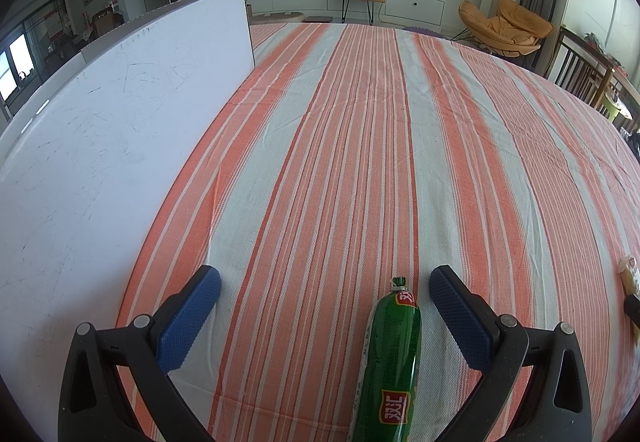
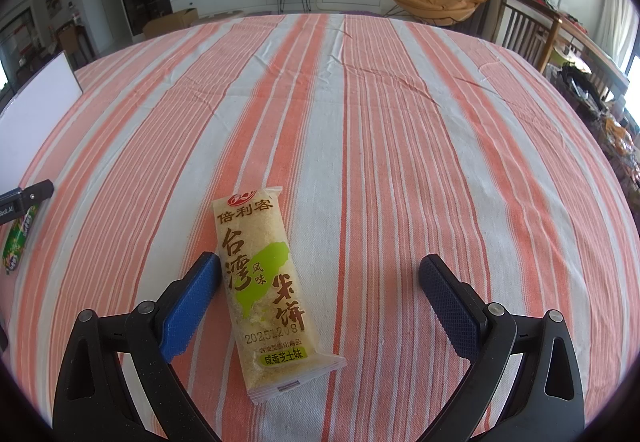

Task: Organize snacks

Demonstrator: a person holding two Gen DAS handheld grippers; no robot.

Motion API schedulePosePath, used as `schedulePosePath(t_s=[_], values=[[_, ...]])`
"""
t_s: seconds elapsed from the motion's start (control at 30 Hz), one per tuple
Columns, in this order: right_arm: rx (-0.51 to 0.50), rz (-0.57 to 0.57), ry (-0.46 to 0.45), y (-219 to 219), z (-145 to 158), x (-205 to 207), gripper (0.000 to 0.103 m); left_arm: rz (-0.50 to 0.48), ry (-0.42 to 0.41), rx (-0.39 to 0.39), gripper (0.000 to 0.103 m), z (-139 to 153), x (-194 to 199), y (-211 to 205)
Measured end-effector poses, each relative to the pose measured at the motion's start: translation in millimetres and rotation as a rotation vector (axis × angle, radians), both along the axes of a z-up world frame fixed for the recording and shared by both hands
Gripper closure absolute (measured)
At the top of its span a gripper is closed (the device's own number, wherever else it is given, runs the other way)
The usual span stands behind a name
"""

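A green-wrapped sausage [image 1: 394, 358] lies lengthwise on the striped tablecloth between the fingers of my left gripper [image 1: 325, 288], closer to the right finger; the jaws stand wide apart and touch nothing. A yellow rice-cracker packet [image 2: 266, 292] lies on the cloth between the fingers of my right gripper [image 2: 319, 276], next to the left blue pad [image 2: 192, 302]; that gripper is open too. In the right wrist view the sausage [image 2: 18, 238] shows at the far left under the tip of the left gripper. The cracker packet's end [image 1: 630, 274] peeks in at the left view's right edge.
A tall white box wall [image 1: 108, 145] stands on the table's left side, also seen as the white box [image 2: 38, 97] in the right view. The striped tablecloth [image 1: 380, 141] stretches ahead. Wooden chairs [image 2: 532, 25] stand past the table's right edge.
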State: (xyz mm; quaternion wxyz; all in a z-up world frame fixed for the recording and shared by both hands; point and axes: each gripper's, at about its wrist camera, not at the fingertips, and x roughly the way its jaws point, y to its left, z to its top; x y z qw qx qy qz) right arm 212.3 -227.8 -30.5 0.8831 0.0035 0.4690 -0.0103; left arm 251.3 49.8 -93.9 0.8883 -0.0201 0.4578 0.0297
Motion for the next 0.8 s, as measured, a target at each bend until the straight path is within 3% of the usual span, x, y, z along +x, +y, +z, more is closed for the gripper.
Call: schedulePosePath(t_s=[0.8], values=[[0.000,0.000,0.000,-0.2,0.1,-0.6,0.002,0.000,0.000,0.000,0.000,-0.1,0.1,0.0]])
